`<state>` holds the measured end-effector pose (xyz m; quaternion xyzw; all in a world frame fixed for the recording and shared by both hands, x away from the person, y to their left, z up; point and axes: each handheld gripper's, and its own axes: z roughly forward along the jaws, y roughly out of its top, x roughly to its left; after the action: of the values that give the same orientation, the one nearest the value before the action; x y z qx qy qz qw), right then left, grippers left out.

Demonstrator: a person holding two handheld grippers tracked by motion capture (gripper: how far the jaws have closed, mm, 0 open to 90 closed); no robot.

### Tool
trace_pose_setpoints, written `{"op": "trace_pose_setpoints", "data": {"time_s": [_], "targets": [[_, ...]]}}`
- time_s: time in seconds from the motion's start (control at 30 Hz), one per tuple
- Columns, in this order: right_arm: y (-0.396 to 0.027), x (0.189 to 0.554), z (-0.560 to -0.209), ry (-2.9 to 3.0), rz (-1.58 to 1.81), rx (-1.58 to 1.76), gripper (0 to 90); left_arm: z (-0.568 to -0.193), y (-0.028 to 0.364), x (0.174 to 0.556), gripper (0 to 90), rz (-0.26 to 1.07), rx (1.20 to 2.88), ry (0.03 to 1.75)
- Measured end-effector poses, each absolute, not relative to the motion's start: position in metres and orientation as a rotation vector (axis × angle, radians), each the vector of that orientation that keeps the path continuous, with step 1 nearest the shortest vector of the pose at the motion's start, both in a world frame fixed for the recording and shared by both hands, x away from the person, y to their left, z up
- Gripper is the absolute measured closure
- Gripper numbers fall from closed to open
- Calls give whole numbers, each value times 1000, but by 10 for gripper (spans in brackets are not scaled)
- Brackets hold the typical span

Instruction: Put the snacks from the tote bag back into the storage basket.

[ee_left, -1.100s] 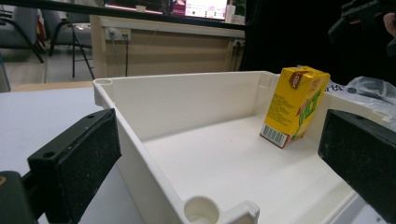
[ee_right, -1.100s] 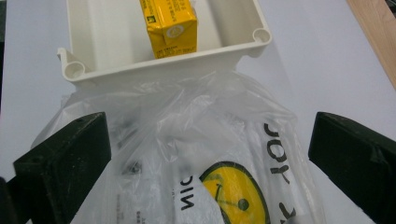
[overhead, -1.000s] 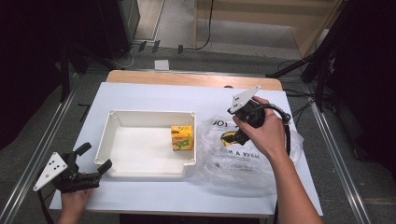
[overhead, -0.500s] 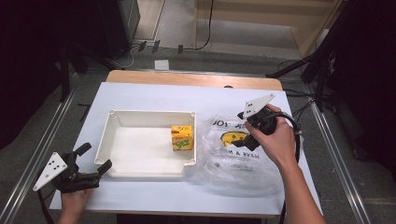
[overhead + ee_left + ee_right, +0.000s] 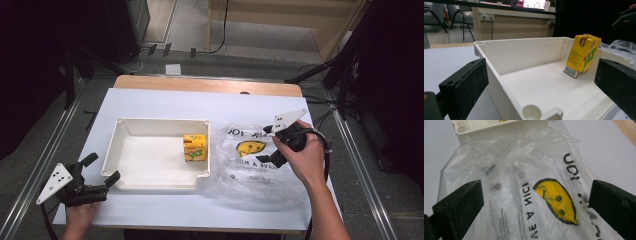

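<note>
Right tongs (image 5: pixel 268 146) hover over the clear plastic bag (image 5: pixel 250 165), jaws spread wide with nothing between them. In the right gripper view the bag (image 5: pixel 524 187) lies crumpled below the open jaws, its yellow smiley face (image 5: pixel 555 200) and black lettering showing through the film, and neither jaw touches it. The bag sits on the white surface (image 5: pixel 165 102) just to the right of the white tray (image 5: pixel 155 122), its edge up against the tray's right wall.

Over on the left, the left tongs (image 5: pixel 102 170) rest low at the tray's near-left corner, jaws wide apart and holding nothing. The left gripper view looks along them into the tray (image 5: pixel 524 50): that corner sits between the two black pads, though whether they touch it is hard to tell.

Inside the tray a yellow drink carton (image 5: pixel 195 147) stands near the right wall, tilted a little in the left gripper view (image 5: pixel 582 56).
</note>
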<state>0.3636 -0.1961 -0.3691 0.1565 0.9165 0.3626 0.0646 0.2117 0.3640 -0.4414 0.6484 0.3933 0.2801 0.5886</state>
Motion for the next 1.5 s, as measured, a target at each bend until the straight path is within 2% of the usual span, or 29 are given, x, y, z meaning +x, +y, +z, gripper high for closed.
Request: {"op": "trace_pose_setpoints", "data": {"time_s": [0.6, 1.5], "targets": [[-230, 347, -386, 2725, 1140, 552, 2, -442, 363, 212, 0, 655, 1516, 917], [-274, 320, -422, 2536, 1406, 648, 0, -442, 364, 211, 0, 656, 1507, 961]]}}
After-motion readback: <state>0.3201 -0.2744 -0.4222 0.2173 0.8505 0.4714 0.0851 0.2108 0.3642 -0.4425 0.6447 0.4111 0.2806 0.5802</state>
